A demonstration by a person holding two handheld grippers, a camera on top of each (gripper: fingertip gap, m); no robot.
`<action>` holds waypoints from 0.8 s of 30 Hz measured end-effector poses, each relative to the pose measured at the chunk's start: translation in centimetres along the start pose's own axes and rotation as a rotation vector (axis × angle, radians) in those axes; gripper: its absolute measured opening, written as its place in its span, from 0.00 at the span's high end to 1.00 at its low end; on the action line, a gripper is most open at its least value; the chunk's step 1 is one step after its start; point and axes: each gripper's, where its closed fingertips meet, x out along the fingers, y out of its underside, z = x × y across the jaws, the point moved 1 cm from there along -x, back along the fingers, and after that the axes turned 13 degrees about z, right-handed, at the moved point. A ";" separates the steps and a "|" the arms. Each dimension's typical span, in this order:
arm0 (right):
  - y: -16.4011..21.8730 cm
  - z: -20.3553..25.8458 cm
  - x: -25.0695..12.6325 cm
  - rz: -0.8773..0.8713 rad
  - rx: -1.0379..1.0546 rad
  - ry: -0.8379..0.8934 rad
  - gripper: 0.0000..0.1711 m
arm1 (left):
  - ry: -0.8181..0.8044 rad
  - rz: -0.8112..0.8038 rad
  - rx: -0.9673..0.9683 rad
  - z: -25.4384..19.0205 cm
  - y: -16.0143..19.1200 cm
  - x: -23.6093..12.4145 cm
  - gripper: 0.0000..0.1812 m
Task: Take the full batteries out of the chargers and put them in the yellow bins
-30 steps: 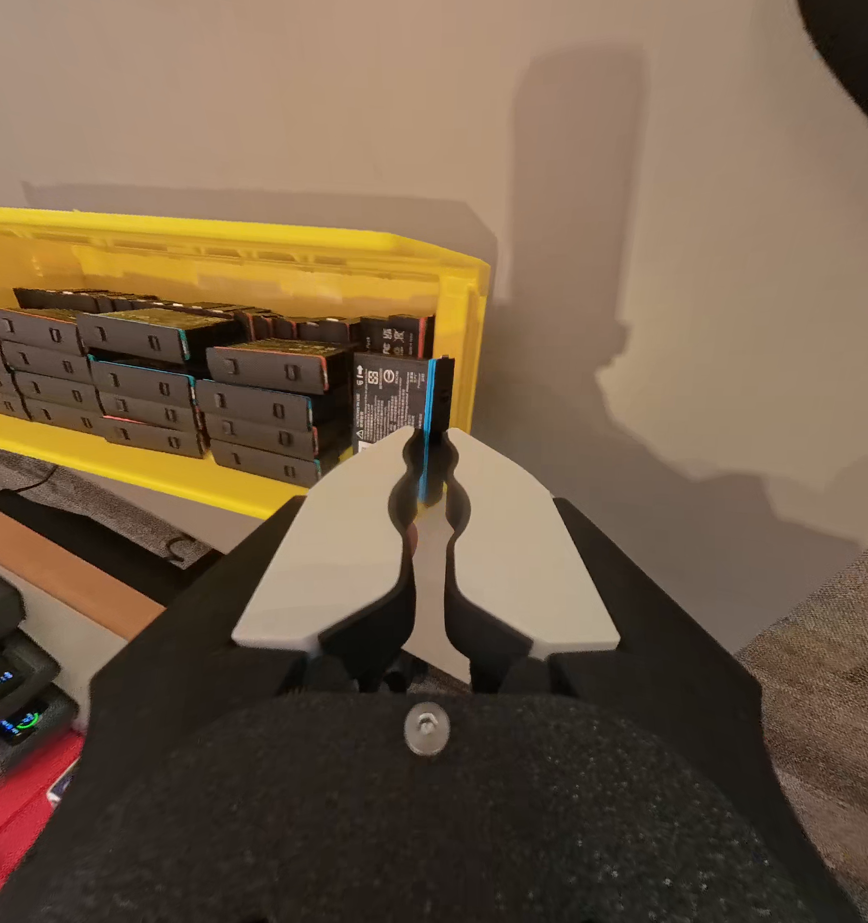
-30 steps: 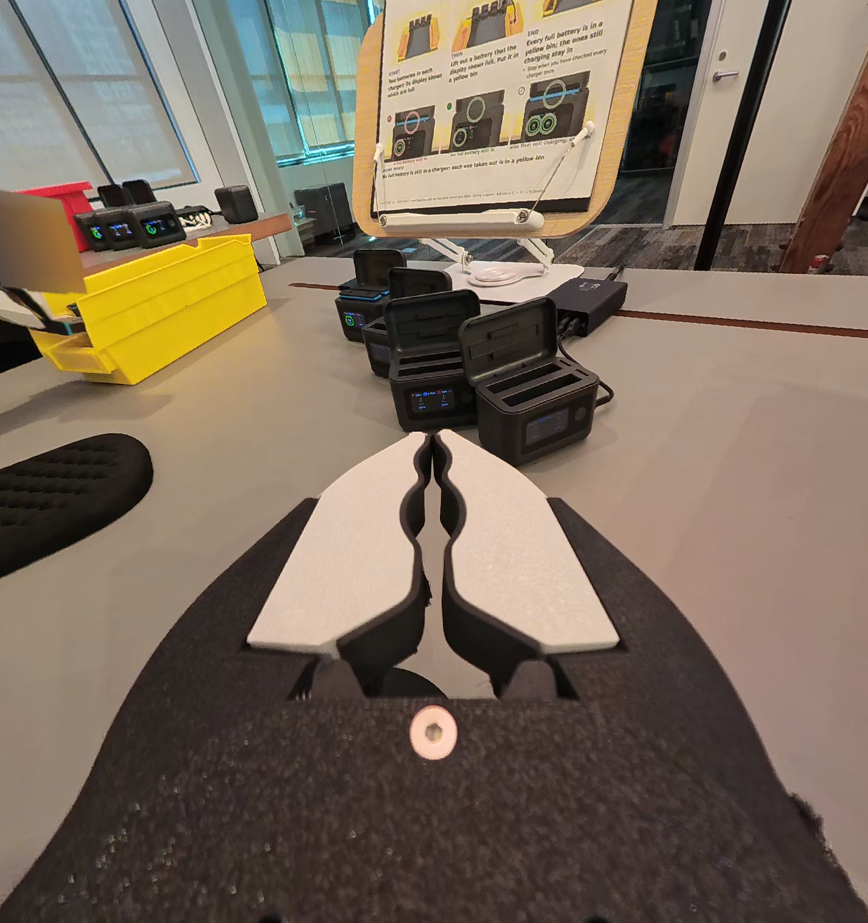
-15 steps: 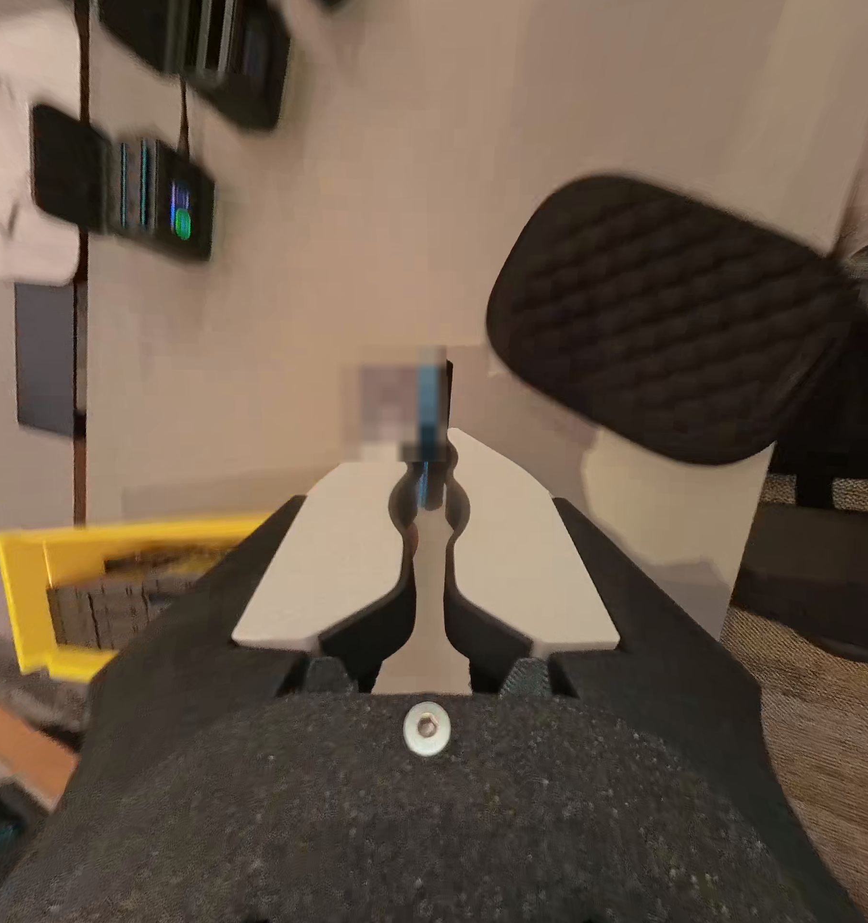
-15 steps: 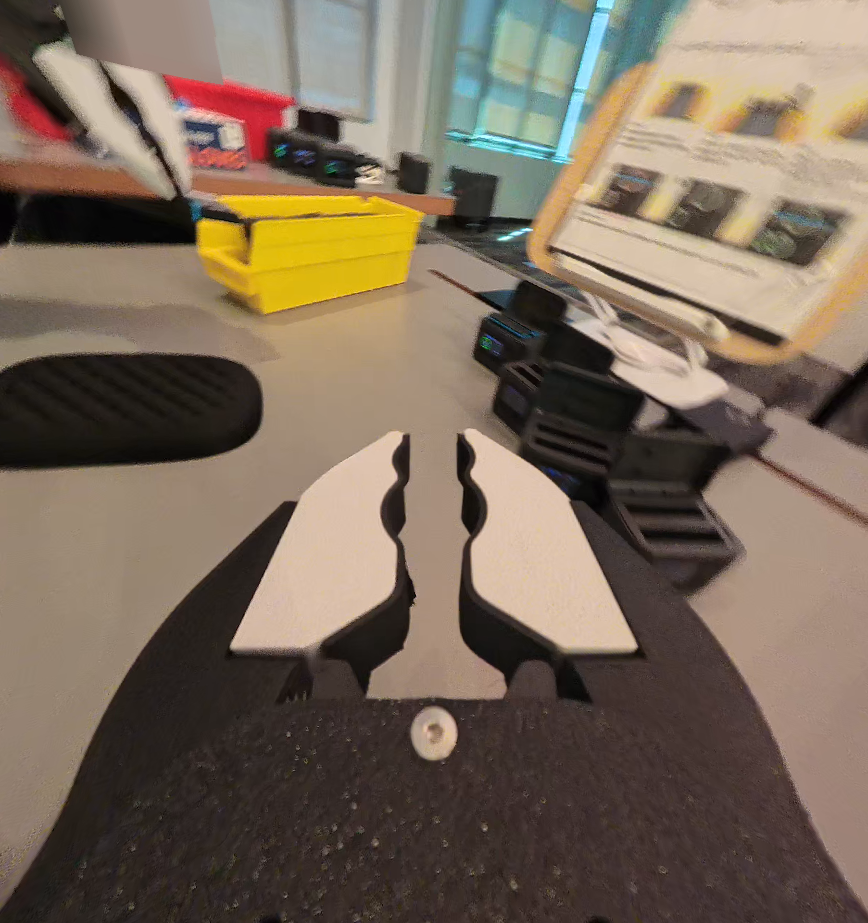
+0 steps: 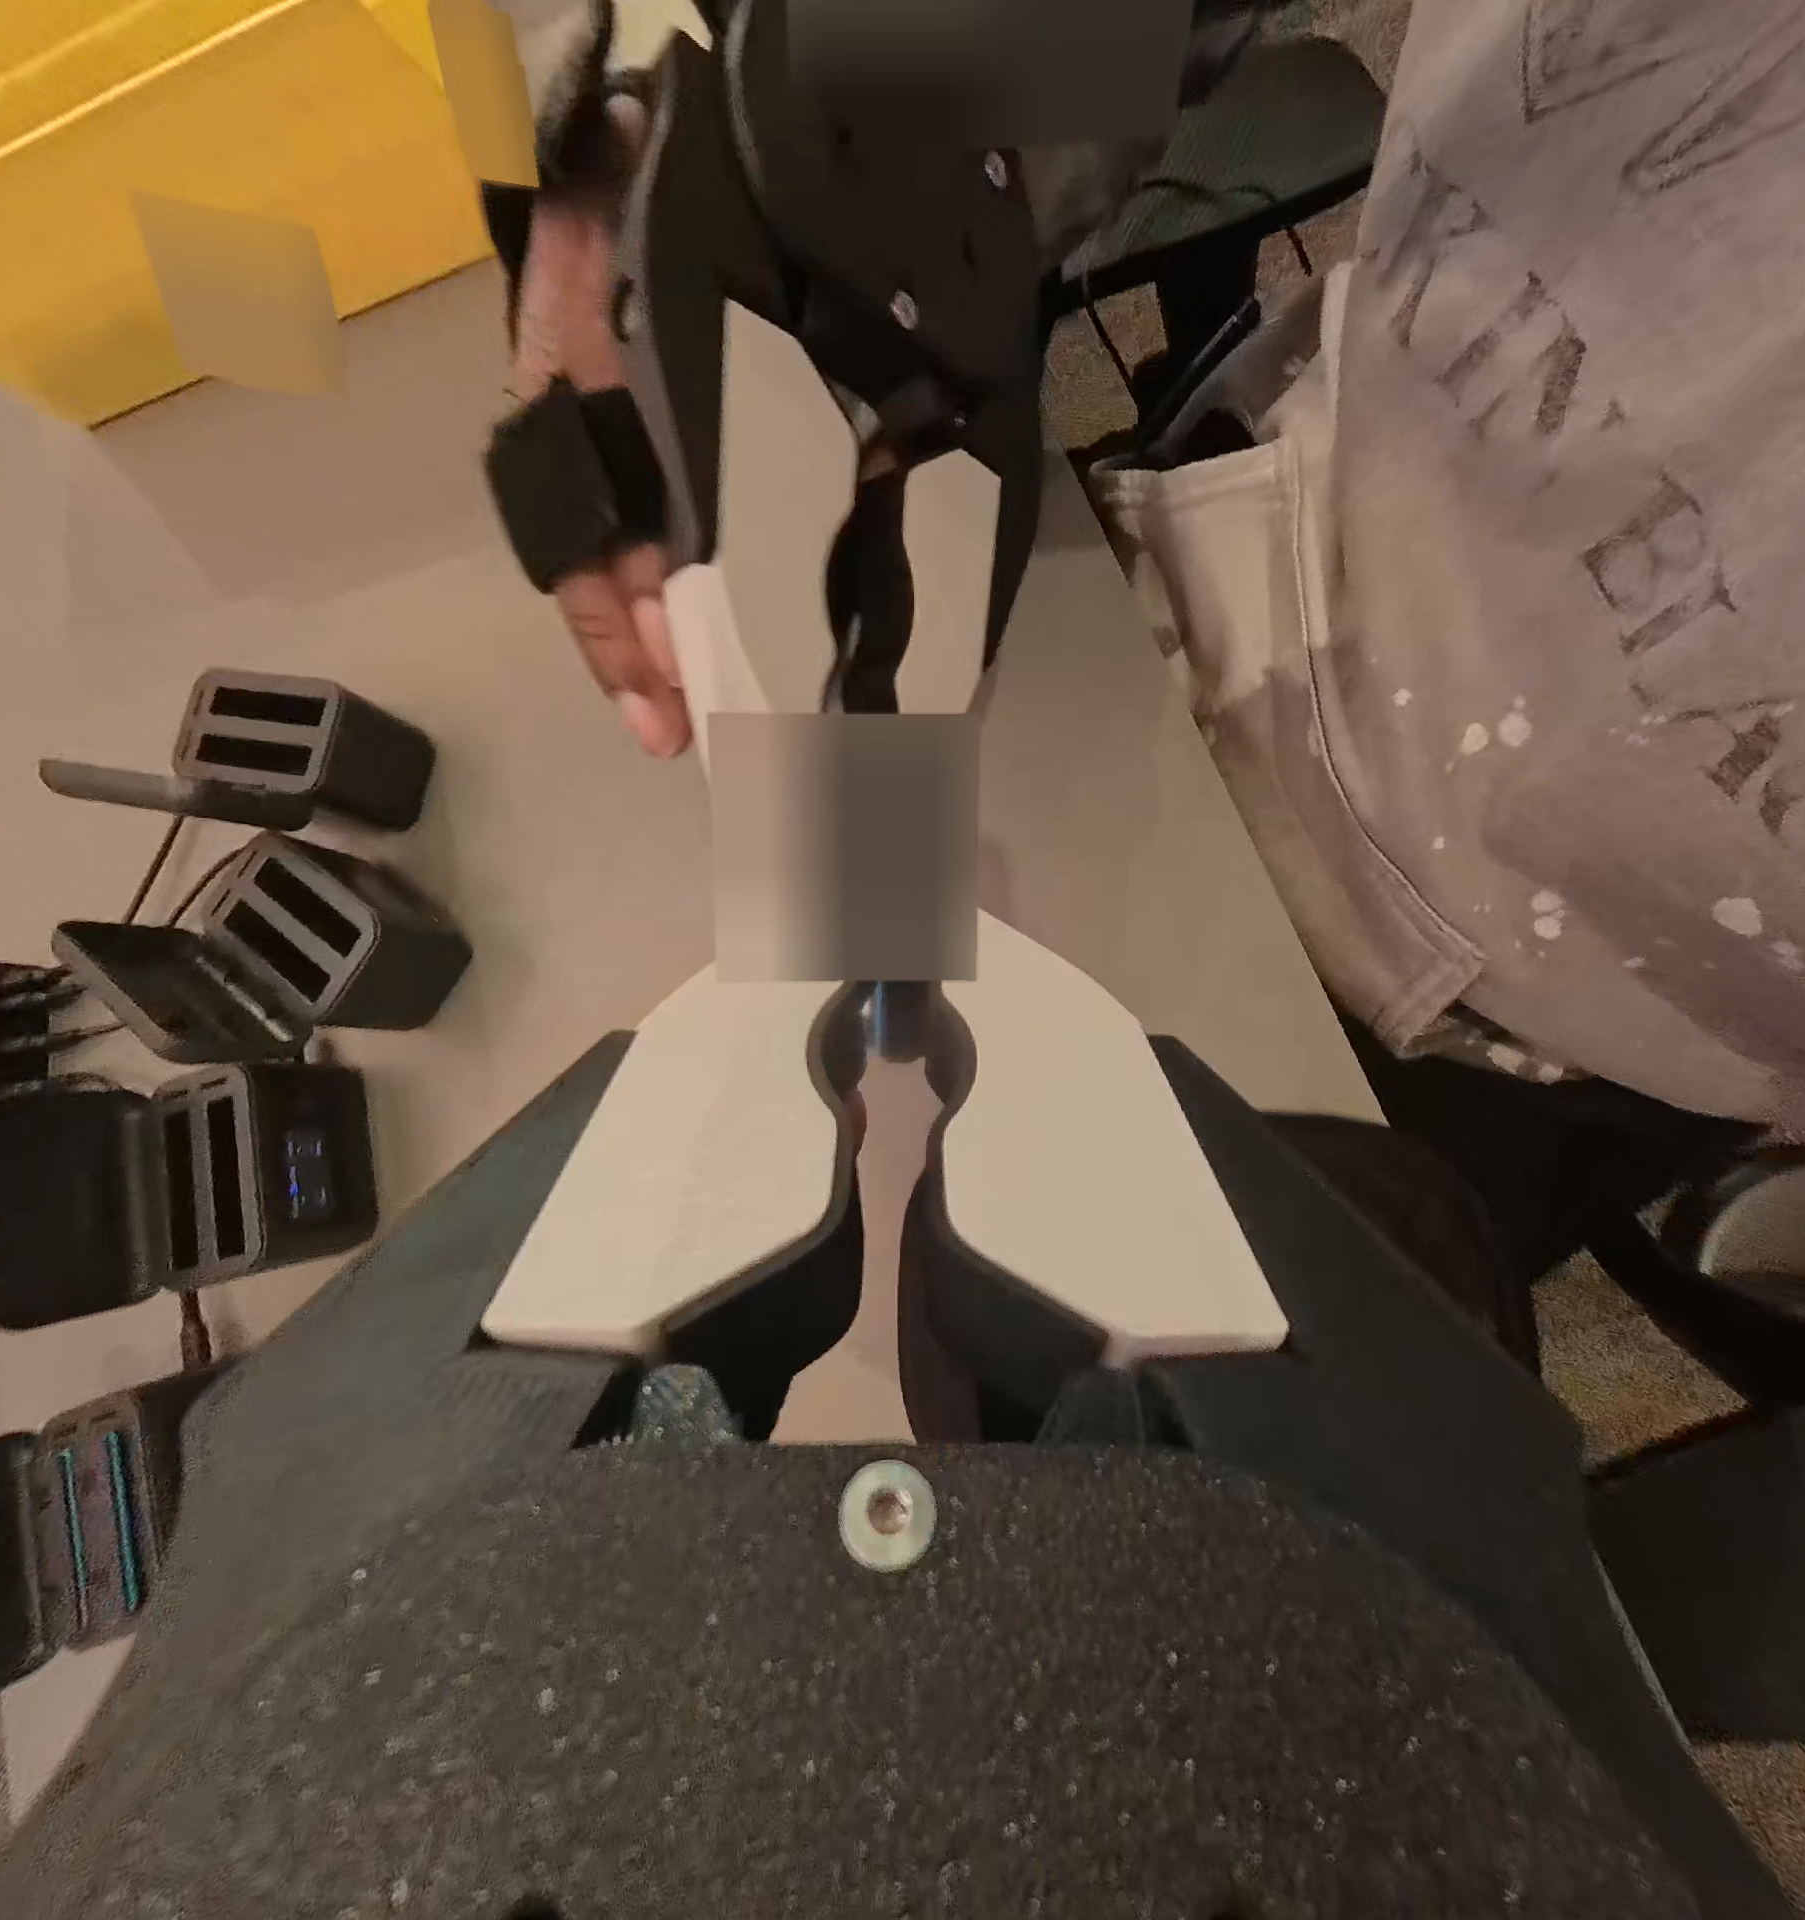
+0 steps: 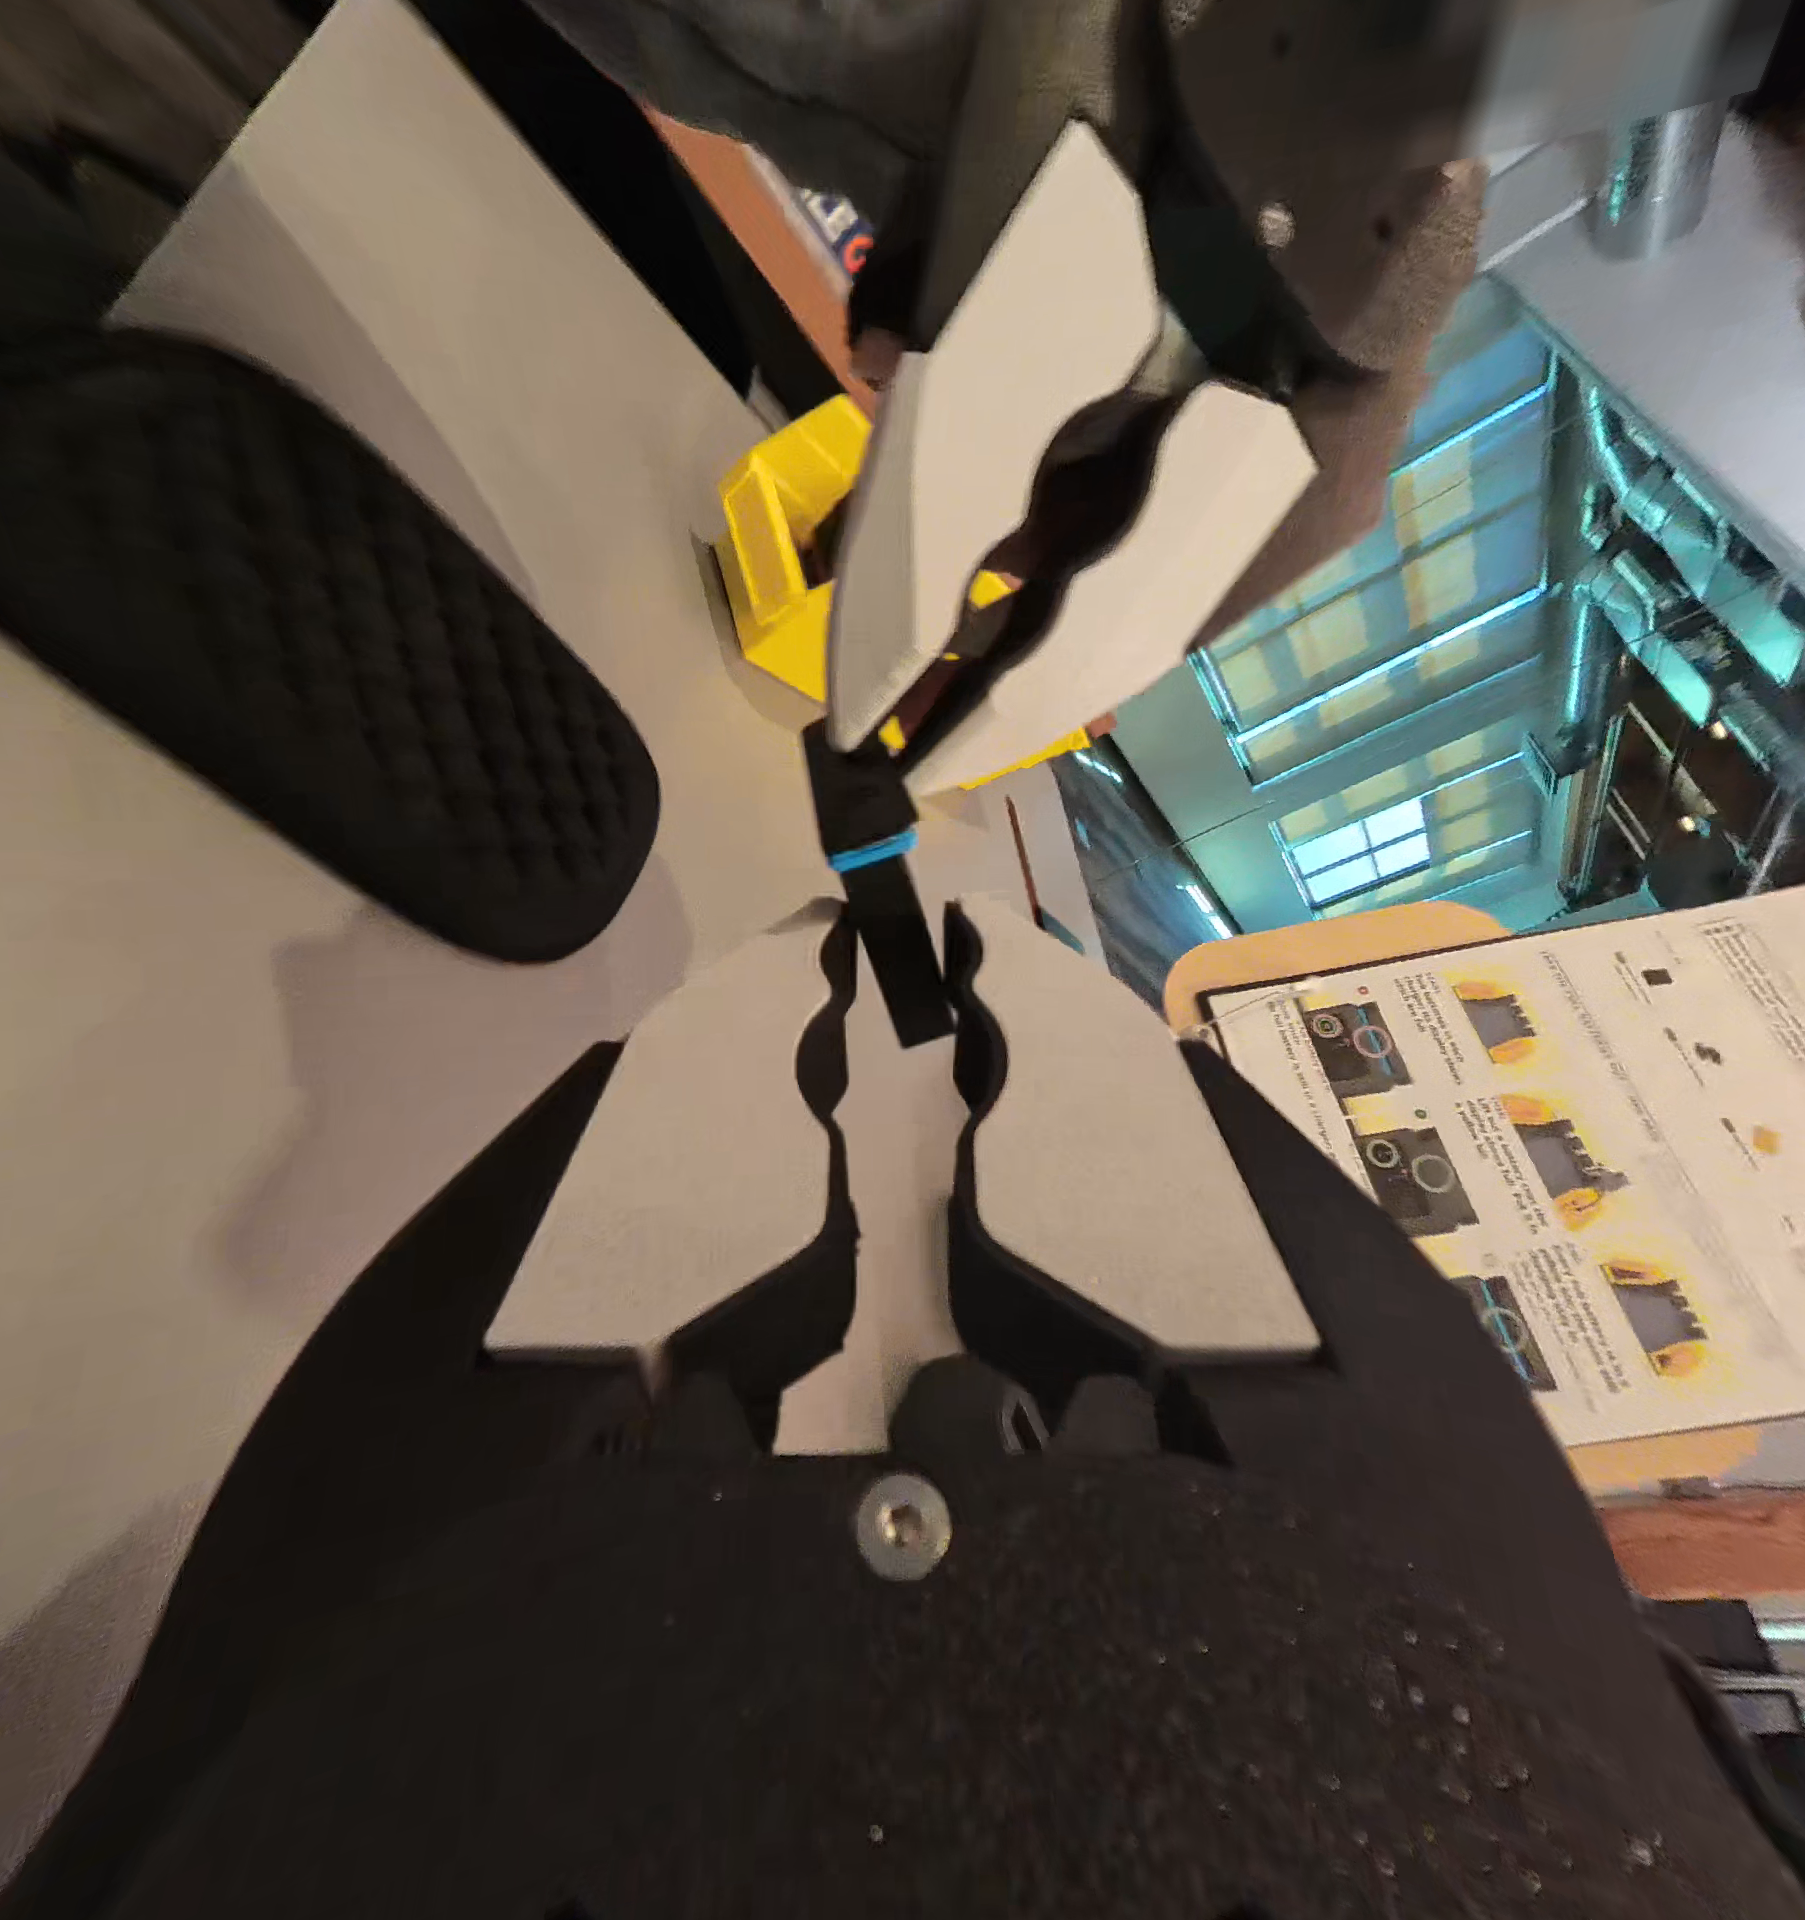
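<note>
Between parted right gripper jaws, left gripper's clamped battery.

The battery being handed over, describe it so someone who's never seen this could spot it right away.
Above the grey table, the two grippers meet tip to tip. The left gripper pinches the battery, whose far end reaches between the open right gripper fingers. It is the flat black slab with a bright blue band, held in mid-air.

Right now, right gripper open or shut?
Open. The right gripper has a clear gap between its fingers; the battery held by the left gripper pokes between them, apparently untouched.
</note>
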 end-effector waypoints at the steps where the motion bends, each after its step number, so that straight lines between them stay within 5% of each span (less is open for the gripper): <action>1: 0.4 0.5 -0.3 0.013 0.002 -0.009 0.93 | 0.000 -0.019 -0.001 0.1 -0.3 0.3 0.97; 13: 4.8 1.5 -4.7 -0.022 0.696 -0.279 0.94 | -0.261 0.004 -0.014 3.2 -1.3 3.5 0.84; 24: 4.8 -2.0 -6.0 -0.148 1.071 -0.445 0.94 | -0.173 -0.096 -0.105 5.1 -4.3 2.2 0.90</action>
